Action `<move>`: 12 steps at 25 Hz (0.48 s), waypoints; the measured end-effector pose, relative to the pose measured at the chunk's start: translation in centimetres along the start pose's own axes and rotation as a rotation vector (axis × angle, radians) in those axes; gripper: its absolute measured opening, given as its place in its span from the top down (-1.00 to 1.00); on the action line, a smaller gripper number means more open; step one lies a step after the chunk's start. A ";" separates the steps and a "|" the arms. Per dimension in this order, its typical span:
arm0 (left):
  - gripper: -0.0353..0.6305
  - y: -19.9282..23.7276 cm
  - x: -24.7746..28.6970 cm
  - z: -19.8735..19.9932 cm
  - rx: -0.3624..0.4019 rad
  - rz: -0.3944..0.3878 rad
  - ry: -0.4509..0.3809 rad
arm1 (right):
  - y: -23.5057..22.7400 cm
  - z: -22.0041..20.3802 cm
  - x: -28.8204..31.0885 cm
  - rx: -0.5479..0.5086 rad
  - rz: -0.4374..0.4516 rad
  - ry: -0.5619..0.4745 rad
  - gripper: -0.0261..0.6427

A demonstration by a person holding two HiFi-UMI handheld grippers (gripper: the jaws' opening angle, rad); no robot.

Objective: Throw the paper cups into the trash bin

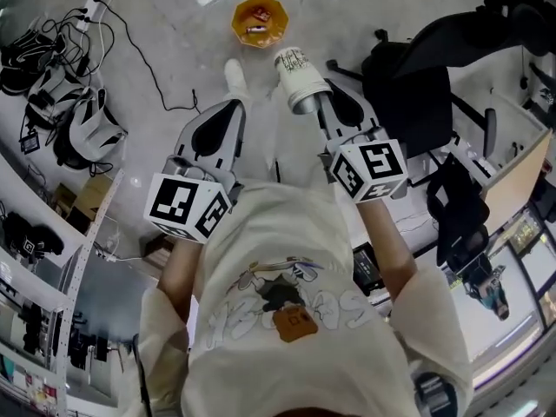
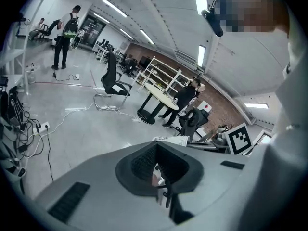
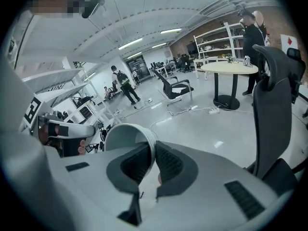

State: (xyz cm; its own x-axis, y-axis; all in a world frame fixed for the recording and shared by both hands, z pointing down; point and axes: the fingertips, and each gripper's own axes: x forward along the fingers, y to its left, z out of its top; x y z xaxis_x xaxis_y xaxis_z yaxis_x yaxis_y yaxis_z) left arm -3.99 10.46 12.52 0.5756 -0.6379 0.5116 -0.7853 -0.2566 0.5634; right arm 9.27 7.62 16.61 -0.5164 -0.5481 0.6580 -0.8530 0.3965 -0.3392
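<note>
In the head view my right gripper [image 1: 317, 102] is shut on the rim of a white paper cup [image 1: 300, 75] with dark print. The cup is tilted and held in the air above the floor. The right gripper view shows the cup [image 3: 126, 134] with its wall pinched between the ribbed pads [image 3: 166, 162] of my right gripper [image 3: 153, 154]. An orange trash bin [image 1: 259, 22] stands on the grey floor just beyond the cup, with small items inside. My left gripper [image 1: 228, 111] hangs beside the right one, jaws together and empty; the left gripper view shows my left gripper [image 2: 156, 150] the same way.
A black office chair [image 1: 417, 76] stands at the right of the cup. Cables and a power strip [image 1: 91, 7] lie on the floor at the left, near white shelving [image 1: 52, 233]. A round table [image 3: 228, 67] and people stand farther off.
</note>
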 end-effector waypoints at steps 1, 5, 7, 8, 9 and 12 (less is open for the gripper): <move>0.88 0.3 0.7 -0.1 -0.006 0.009 0.002 | -0.5 -0.1 0.6 -0.001 0.004 0.008 0.84; 0.88 2.4 4.0 -0.7 0.010 0.036 0.003 | -2.5 -1.0 3.9 0.003 0.018 0.034 0.84; 0.88 4.3 6.3 -1.7 0.034 0.052 0.014 | -3.5 -2.0 5.8 -0.001 0.024 0.053 0.84; 0.88 5.3 7.5 -2.2 0.043 0.059 0.022 | -4.0 -2.6 6.8 -0.005 0.024 0.065 0.84; 0.88 6.2 8.6 -2.7 0.049 0.065 0.031 | -4.6 -3.2 7.8 -0.009 0.023 0.079 0.84; 0.88 8.5 11.4 -4.7 0.049 0.073 0.061 | -6.1 -5.4 10.5 -0.001 0.024 0.115 0.84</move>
State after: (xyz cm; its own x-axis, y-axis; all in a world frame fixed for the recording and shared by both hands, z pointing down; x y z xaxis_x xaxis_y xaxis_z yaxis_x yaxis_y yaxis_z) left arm -3.03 4.41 26.19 0.5281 -0.6111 0.5896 -0.8350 -0.2473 0.4915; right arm 9.44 3.45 29.25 -0.5250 -0.4499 0.7225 -0.8402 0.4096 -0.3554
